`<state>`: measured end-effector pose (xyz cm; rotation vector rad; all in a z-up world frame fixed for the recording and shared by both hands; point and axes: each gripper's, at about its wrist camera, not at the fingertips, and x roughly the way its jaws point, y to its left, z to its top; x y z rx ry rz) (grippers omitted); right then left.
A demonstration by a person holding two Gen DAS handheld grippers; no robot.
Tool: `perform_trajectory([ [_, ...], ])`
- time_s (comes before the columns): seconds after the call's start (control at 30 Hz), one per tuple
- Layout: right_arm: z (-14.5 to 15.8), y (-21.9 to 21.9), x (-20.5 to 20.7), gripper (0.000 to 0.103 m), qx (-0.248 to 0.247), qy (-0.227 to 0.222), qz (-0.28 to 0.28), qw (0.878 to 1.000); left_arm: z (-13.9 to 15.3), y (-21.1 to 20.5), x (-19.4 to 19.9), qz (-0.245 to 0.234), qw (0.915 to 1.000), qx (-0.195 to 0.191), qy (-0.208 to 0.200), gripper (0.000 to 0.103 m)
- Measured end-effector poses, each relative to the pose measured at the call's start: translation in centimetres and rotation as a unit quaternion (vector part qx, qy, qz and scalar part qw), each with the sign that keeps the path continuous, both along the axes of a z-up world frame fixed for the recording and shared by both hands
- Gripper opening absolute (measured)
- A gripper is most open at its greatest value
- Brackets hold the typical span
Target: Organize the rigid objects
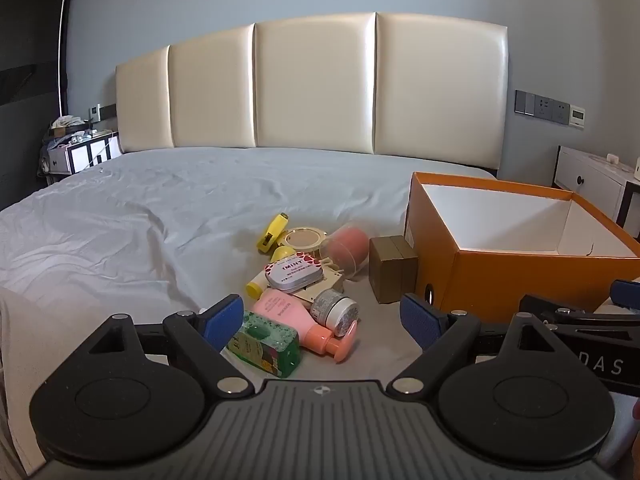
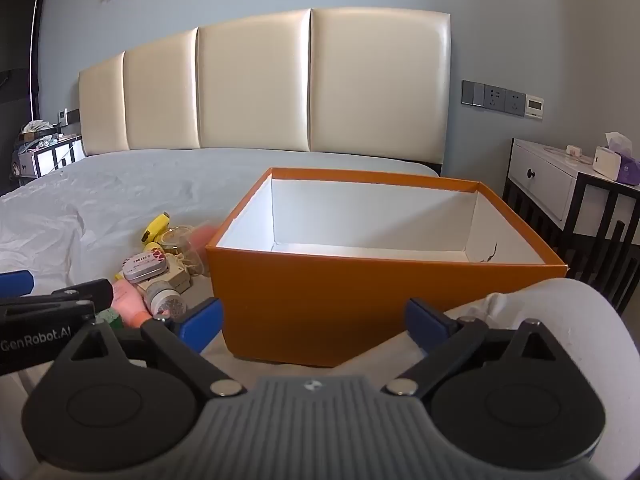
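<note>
A pile of small items lies on the grey bed sheet: a green bottle (image 1: 266,346), a pink pump bottle (image 1: 298,316), a glitter jar (image 1: 334,310), a mint tin (image 1: 294,272), a round compact (image 1: 302,238), a yellow tape measure (image 1: 272,232), a clear cup with a pink sponge (image 1: 346,248) and a small brown box (image 1: 392,268). An open orange box (image 1: 520,276) with a white inside stands right of them; it also fills the right wrist view (image 2: 360,280) and is empty. My left gripper (image 1: 322,320) is open, just before the pile. My right gripper (image 2: 314,320) is open in front of the orange box.
A cream padded headboard (image 1: 312,80) backs the bed. A white nightstand (image 2: 560,184) with a tissue box (image 2: 620,160) stands to the right of the bed, another cluttered stand (image 1: 80,148) to the left. A white pillow or cloth (image 2: 540,320) lies at my right.
</note>
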<state>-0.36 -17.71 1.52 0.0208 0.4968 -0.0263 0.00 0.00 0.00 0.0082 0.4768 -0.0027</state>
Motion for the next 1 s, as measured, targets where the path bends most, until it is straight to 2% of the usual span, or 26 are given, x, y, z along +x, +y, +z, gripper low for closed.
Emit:
perform_trajectory([
  [1.0, -0.08, 0.25, 0.18, 0.099, -0.006, 0.003, 0.001, 1.0, -0.44, 0.11, 0.35, 0.002, 1.0, -0.003, 0.006, 0.103],
])
